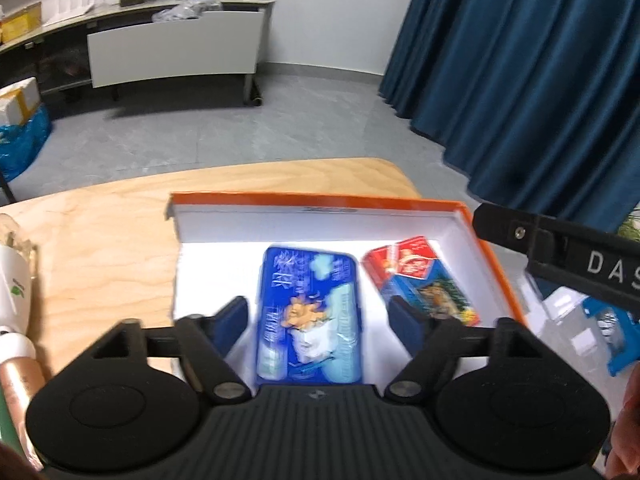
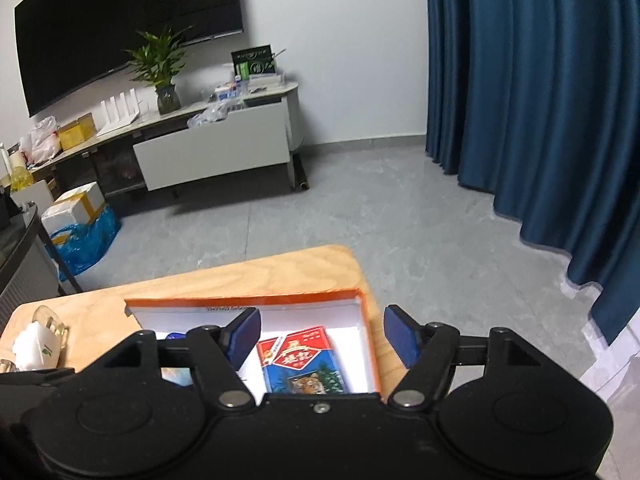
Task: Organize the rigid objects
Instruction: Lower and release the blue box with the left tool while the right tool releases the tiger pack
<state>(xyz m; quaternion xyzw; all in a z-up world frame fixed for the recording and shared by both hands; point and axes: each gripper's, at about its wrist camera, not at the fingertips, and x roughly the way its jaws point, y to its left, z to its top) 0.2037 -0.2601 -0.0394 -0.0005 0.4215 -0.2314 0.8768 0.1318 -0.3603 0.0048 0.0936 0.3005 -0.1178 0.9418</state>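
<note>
The left wrist camera sat just behind the left gripper (image 1: 320, 320), looked down steeply and stood close over the box (image 1: 496, 264) on the table (image 1: 100, 232); the blue tin (image 1: 308, 312) filled the centre between its fingers and the red pack (image 1: 420, 280) lay at 2 o'clock. The right gripper (image 1: 560, 252) crossed its frame at 3 o'clock.

The right wrist camera sat behind the right gripper (image 2: 320, 340), farther back and tilted less, so floor and curtain (image 2: 540, 100) took most of the frame. The box (image 2: 370, 340) lay low at 6 o'clock, the cabinet (image 2: 212, 152) at 10 o'clock.

Both views shared the box, red pack (image 2: 304, 360), table (image 2: 280, 268), cabinet (image 1: 172, 52) and curtain (image 1: 520, 60).
</note>
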